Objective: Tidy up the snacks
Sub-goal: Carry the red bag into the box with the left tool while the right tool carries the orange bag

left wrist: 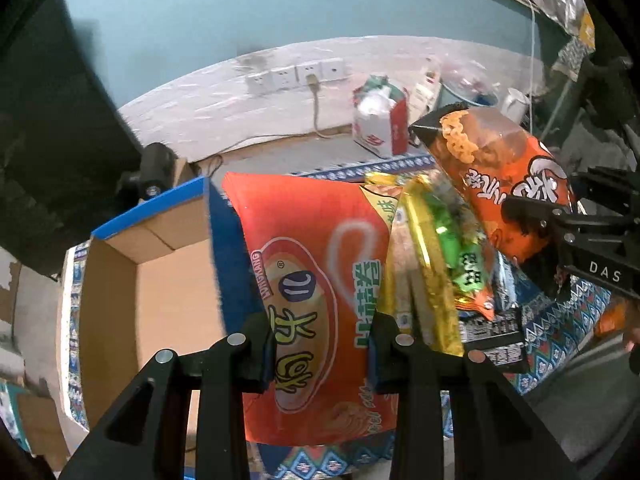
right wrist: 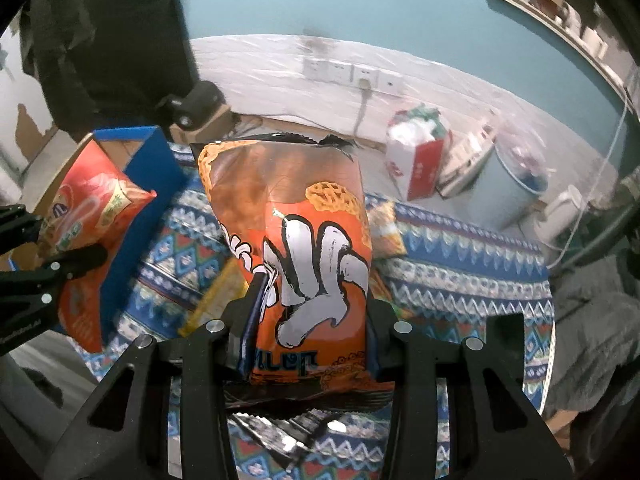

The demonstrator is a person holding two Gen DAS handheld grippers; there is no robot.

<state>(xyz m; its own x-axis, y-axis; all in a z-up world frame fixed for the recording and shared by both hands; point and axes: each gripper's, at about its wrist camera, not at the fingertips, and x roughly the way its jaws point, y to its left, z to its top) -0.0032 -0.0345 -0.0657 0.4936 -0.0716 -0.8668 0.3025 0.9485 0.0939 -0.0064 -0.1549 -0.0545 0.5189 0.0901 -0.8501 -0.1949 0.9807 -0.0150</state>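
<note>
Above a blue patterned cloth (right wrist: 460,248), beside the open cardboard box (left wrist: 160,264), the left gripper (left wrist: 320,344) clamps a red noodle packet (left wrist: 304,280) marked "JINMAILANG"; the right gripper (right wrist: 308,332), stamped "DAS", grips an orange snack bag (right wrist: 304,240). White wall sockets (left wrist: 296,74) sit behind.

Left gripper (left wrist: 320,344) holds a noodle packet (left wrist: 304,288) between its fingers, lifted off the patterned cloth (left wrist: 560,320), just right of the open cardboard box (left wrist: 160,280). Right gripper (right wrist: 308,320) holds a snack bag (right wrist: 292,220) upright, to the right of the noodle packet and above the cloth. Between and below them, loose snack packets (left wrist: 432,256) lie on the cloth. Behind the cloth a carton (right wrist: 416,164) stands on the floor; wall sockets (right wrist: 352,72) sit further back on the wall.
</note>
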